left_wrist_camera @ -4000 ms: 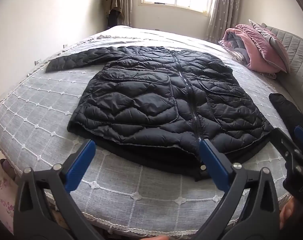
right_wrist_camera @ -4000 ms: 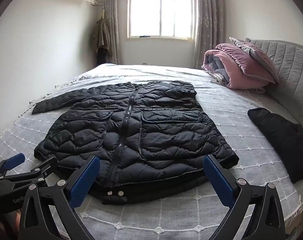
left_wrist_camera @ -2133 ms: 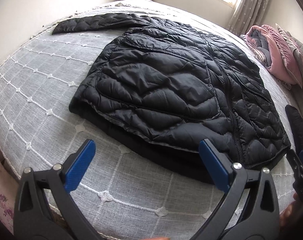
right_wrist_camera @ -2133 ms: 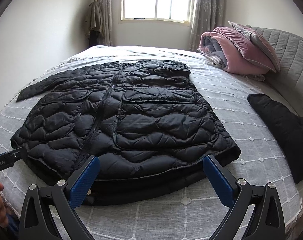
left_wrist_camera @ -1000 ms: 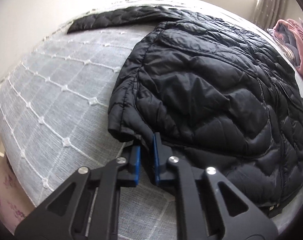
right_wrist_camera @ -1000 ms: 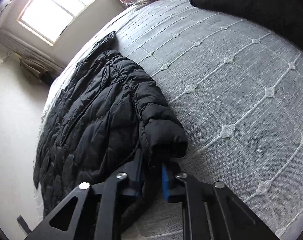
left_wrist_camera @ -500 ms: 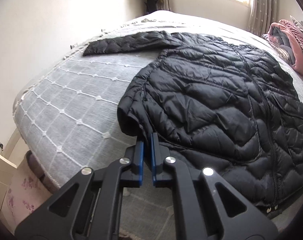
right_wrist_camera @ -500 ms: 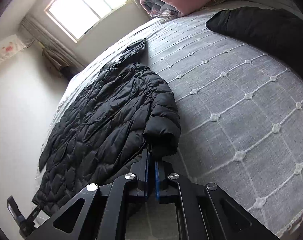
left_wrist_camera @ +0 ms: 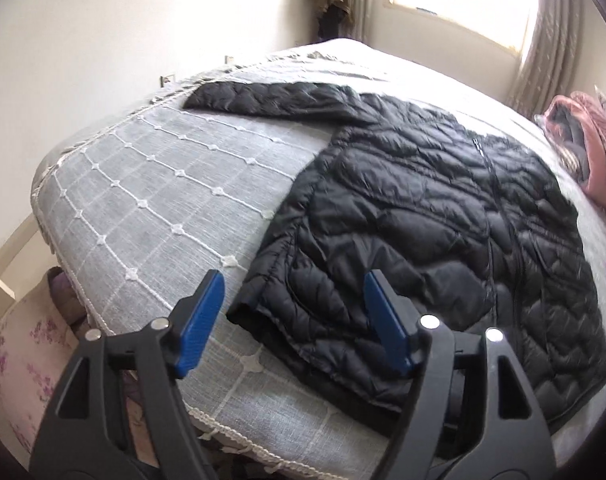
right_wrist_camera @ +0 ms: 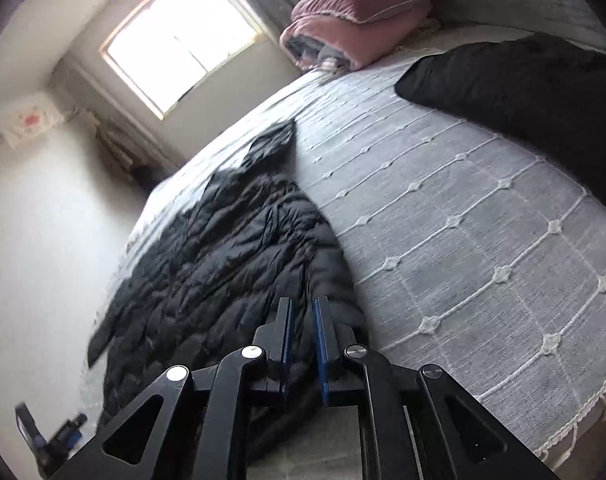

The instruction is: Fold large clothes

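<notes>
A black quilted jacket (left_wrist_camera: 423, 216) lies face up on the grey bed (left_wrist_camera: 151, 184), one sleeve stretched toward the far left. My left gripper (left_wrist_camera: 293, 312) is open and empty, just above the jacket's near left hem corner. In the right wrist view the same jacket (right_wrist_camera: 223, 256) lies to the left. My right gripper (right_wrist_camera: 303, 312) has its jaws nearly closed, a narrow gap between the blue pads, over the jacket's near right hem corner. I cannot tell whether fabric is still pinched there. The left gripper also shows in the right wrist view (right_wrist_camera: 51, 436), at the lower left.
A second black garment (right_wrist_camera: 523, 92) lies on the bed's right side. Pink folded bedding (right_wrist_camera: 343, 20) sits by the headboard. The bed's near edge with lace trim (left_wrist_camera: 223, 432) is just below my left gripper. A window (right_wrist_camera: 179, 36) is at the far wall.
My left gripper has opened and let go of the hem corner, which now lies flat on the bed. The right gripper's jaws have parted slightly and the hem has dropped lower.
</notes>
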A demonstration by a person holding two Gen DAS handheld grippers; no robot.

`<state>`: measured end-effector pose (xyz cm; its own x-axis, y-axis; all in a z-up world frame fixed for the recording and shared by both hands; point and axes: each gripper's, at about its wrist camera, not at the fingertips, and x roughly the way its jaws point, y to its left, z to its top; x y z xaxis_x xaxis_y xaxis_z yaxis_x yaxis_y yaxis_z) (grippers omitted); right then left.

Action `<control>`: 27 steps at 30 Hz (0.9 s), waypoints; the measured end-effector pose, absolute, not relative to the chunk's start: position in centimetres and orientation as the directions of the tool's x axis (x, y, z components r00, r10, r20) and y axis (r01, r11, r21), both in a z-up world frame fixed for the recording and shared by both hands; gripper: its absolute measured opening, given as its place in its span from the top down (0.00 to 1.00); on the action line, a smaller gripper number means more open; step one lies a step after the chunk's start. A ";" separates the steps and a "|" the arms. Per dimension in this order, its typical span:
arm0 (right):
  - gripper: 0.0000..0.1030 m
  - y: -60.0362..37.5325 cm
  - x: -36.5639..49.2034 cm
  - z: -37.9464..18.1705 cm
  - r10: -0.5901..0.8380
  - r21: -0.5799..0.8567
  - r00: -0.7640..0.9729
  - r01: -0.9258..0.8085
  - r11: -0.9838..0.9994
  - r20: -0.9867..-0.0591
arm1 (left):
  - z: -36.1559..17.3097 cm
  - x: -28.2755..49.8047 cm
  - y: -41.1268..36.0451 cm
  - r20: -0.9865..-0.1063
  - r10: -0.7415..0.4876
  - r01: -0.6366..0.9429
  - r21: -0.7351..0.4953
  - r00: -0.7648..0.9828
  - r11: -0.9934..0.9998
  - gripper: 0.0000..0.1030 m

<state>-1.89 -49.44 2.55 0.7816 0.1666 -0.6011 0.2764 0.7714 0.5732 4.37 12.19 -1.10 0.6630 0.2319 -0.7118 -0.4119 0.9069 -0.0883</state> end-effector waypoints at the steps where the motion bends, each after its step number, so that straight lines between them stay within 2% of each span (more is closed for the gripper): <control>1: 0.82 -50.1 -1.9 2.5 0.142 0.578 0.790 0.300 0.758 -0.597 | -0.9 4.4 12.4 -0.707 0.228 -0.423 -0.110 0.669 0.900 0.28; 2: 0.78 -50.4 -1.7 2.3 0.130 0.577 0.789 0.316 0.753 -0.601 | -0.8 4.6 12.4 -0.705 0.215 -0.424 -0.133 0.676 0.896 0.28; 4: 0.62 -50.2 -0.7 1.9 0.138 0.580 0.778 0.325 0.747 -0.613 | -1.0 5.2 11.8 -0.708 0.185 -0.408 -0.156 0.681 0.900 0.28; 5: 0.60 -49.9 0.1 1.5 0.160 0.587 0.767 0.319 0.744 -0.621 | -1.0 5.7 11.1 -0.712 0.169 -0.388 -0.157 0.682 0.908 0.28; 13: 0.58 -46.4 4.0 0.0 0.199 0.560 0.735 0.284 0.779 -0.649 | 1.5 10.4 3.0 -0.724 0.089 -0.204 -0.072 0.684 0.976 0.26; 15: 0.58 -45.7 4.7 -0.2 0.230 0.570 0.729 0.259 0.780 -0.645 | 3.0 11.8 1.2 -0.719 0.058 -0.155 -0.070 0.692 0.985 0.21; 19: 0.57 -44.2 5.8 0.3 0.200 0.502 0.731 0.219 0.836 -0.652 | 5.4 15.9 -1.5 -0.713 -0.008 -0.087 -0.097 0.701 0.992 0.20; 20: 0.57 -43.8 6.0 0.4 0.207 0.498 0.731 0.204 0.843 -0.650 | 5.6 17.1 -2.1 -0.712 -0.025 -0.074 -0.109 0.701 0.991 0.17; 21: 0.55 -43.5 6.2 0.5 0.219 0.498 0.730 0.187 0.847 -0.647 | 5.5 18.4 -2.6 -0.713 -0.040 -0.064 -0.118 0.701 0.991 0.14; 27: 0.50 -41.0 9.4 1.4 0.332 0.477 0.670 0.038 0.878 -0.664 | 0.5 23.2 -3.0 -0.716 -0.057 -0.068 -0.144 0.696 0.987 0.13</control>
<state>9.40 -41.03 1.39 0.6702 0.3315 -0.6641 0.0378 0.8783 0.4766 23.17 -2.96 0.51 0.6959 -0.0568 -0.7159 -0.0677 0.9872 -0.1442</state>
